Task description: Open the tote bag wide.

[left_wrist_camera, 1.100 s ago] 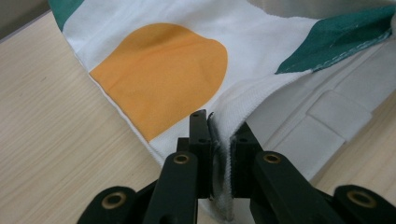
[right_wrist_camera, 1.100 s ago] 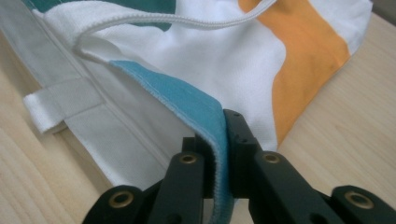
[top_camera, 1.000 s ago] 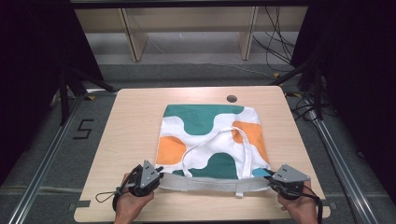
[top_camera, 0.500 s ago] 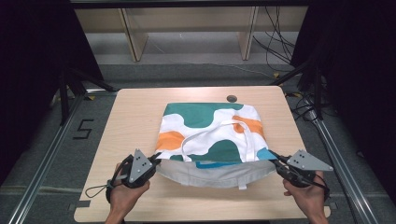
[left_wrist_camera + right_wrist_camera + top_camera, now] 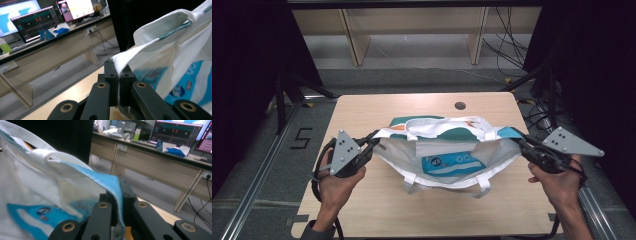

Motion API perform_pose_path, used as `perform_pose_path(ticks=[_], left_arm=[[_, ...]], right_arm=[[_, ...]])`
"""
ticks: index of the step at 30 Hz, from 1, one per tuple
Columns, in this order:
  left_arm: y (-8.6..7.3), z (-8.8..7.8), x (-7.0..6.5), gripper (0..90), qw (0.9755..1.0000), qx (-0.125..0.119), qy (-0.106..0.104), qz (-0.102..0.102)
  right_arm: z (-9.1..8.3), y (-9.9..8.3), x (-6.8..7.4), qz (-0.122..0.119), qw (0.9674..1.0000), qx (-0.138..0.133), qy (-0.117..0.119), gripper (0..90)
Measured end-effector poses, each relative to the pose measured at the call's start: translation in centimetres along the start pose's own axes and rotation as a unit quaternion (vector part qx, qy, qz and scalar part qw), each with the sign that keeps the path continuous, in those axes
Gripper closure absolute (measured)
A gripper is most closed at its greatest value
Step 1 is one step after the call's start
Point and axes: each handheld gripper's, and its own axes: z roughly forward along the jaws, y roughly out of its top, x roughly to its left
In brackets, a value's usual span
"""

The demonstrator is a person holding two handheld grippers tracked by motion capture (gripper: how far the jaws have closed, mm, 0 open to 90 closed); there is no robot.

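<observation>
In the high view the far printed side of the tote bag [image 5: 447,150] is mostly hidden behind its own raised rim; only slivers of green and orange show, and the label inside is too small to read. The bag hangs over the middle of the counter [image 5: 362,110], its mouth stretched from 9 o'clock to 3 o'clock and its lower handle [image 5: 447,185] drooping at 6 o'clock. The left gripper [image 5: 374,142] pinches the white rim hem at the 9 o'clock corner, its fingers [image 5: 111,75] pressed onto the cloth. The right gripper [image 5: 516,141] pinches the blue-edged corner at 3 o'clock, its fingers [image 5: 127,195] clamped on it.
</observation>
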Motion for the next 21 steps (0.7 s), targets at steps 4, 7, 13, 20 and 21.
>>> perform_pose_path(ticks=[4,7,13,20,21], left_arm=[[2.4,-0.4,0.5,87.5,0.9997,-0.026,0.000,0.000],[4.5,-1.2,1.1,87.5,0.9986,-0.052,0.002,-0.014],[5.1,-0.8,2.5,87.4,0.9977,-0.050,-0.014,-0.044],[3.4,1.3,3.7,87.3,0.9949,-0.047,-0.013,-0.089],[3.1,1.5,3.8,87.3,0.9948,-0.045,-0.011,-0.091]], right_arm=[[-0.4,2.7,-0.8,-0.019,0.9998,-0.005,0.006,88.7],[-0.7,4.7,-0.9,-0.021,0.9996,-0.013,0.010,88.7],[-0.4,6.9,-1.4,-0.046,0.9987,-0.019,0.014,88.7],[1.4,6.9,-2.1,-0.035,0.9993,-0.011,0.006,88.7],[1.7,6.7,-2.0,-0.031,0.9995,-0.004,0.007,88.7]])
